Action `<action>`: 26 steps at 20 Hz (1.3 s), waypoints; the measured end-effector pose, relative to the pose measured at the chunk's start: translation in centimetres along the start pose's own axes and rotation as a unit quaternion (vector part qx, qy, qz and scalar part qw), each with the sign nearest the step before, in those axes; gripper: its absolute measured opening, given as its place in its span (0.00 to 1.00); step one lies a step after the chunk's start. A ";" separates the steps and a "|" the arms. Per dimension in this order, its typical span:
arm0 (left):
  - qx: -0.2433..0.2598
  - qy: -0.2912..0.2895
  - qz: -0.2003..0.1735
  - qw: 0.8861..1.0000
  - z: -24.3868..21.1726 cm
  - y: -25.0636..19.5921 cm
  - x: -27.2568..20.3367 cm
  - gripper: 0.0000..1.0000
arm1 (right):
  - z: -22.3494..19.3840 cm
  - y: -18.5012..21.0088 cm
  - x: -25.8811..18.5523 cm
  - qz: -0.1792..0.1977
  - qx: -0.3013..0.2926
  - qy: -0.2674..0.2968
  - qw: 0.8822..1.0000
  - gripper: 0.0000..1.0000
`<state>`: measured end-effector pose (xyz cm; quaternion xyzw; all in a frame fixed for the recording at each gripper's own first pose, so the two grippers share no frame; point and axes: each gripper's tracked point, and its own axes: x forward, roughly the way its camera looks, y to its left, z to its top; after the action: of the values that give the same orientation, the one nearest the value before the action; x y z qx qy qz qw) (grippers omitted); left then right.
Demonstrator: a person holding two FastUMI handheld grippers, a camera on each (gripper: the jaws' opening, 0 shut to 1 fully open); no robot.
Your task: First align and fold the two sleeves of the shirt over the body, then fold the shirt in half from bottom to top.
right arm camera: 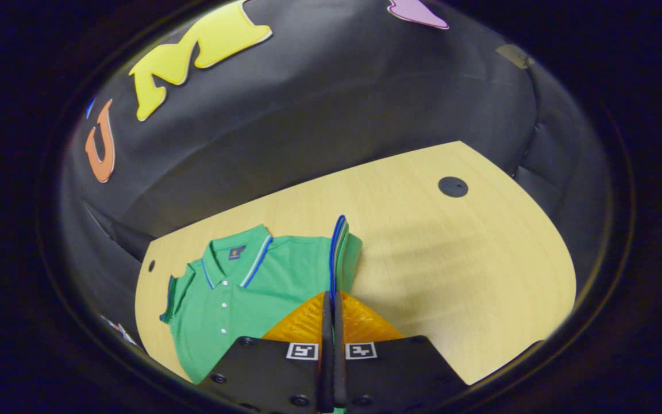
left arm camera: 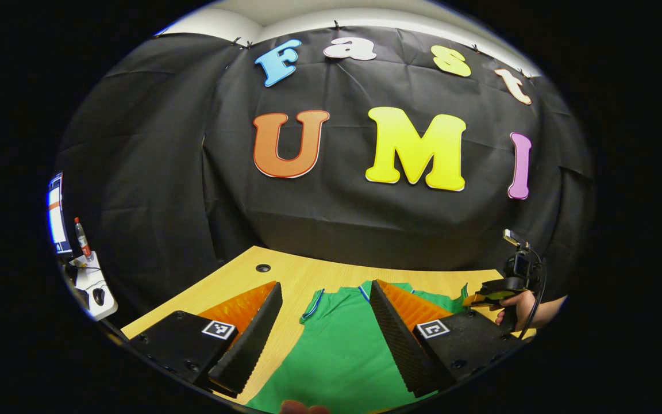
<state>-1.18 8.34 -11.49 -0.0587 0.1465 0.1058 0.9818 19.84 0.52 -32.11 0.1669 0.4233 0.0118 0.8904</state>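
Step in hand, by the look of it: first sleeve fold, right side.

Right tongs (right arm camera: 334, 322) pressed together, pinching sleeve (right arm camera: 339, 247) cuff; striped edge stands up from between the fingers, lifted off the bench (right arm camera: 451, 259). Grip looks solid, both fingers on fabric.

Left tongs (left arm camera: 325, 322) spread wide, holding nothing, hovering over the shirt (left arm camera: 337, 351) lower body. Whether touching cloth: can't tell.

Shirt lies flat, front up, collar (right arm camera: 250, 259) toward the booth wall, buttons visible in right gripper view. Other sleeve (right arm camera: 171, 296) out flat on the far side, not yet folded. Hem not yet brought up.

In left gripper view, right tongs seen farther off w/ hand (left arm camera: 523, 310) on the grip, at the shirt's right edge.

Progress: early. Neither sleeve on the body yet, half-fold untouched.

Next move calls for: carrying the pinched cuff across & over the chest, laying it flat, keeping the fold line approx. along the shoulder seam, then releasing. Left tongs well placed to pin the body so the shirt doesn't drag. Risk: thin knit bunching or whole shirt sliding on smooth bench if pulled too fast.

Misc: bottle (left arm camera: 82, 238) off to the left edge, irrelevant.
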 end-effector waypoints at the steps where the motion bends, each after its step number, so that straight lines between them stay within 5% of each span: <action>1: 0.002 0.004 0.003 1.000 -0.2 0.5 -0.2 0.99 | -0.3 1.1 0.1 0.005 0.000 0.001 1.000 0.02; 13: 0.009 0.013 0.065 0.998 0.0 4.3 -1.2 0.99 | -3.7 10.8 4.3 0.064 -0.010 0.037 0.997 0.04; 17: 0.014 0.004 0.066 0.998 2.0 2.8 0.1 0.98 | -3.3 11.5 3.0 0.090 -0.019 0.039 0.995 0.48; 20: 0.014 0.001 0.027 1.000 3.8 1.1 1.4 0.98 | -1.4 11.6 -0.6 0.108 -0.024 0.012 0.994 0.79; 26: 0.004 0.020 -0.048 0.999 5.4 0.1 6.1 0.98 | 2.3 11.8 -11.1 0.131 -0.060 -0.080 0.986 0.77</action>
<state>5.99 10.41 -8.17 -0.0640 0.1635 0.0571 0.9828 15.90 9.17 -18.85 0.1670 0.3233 0.1401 0.9208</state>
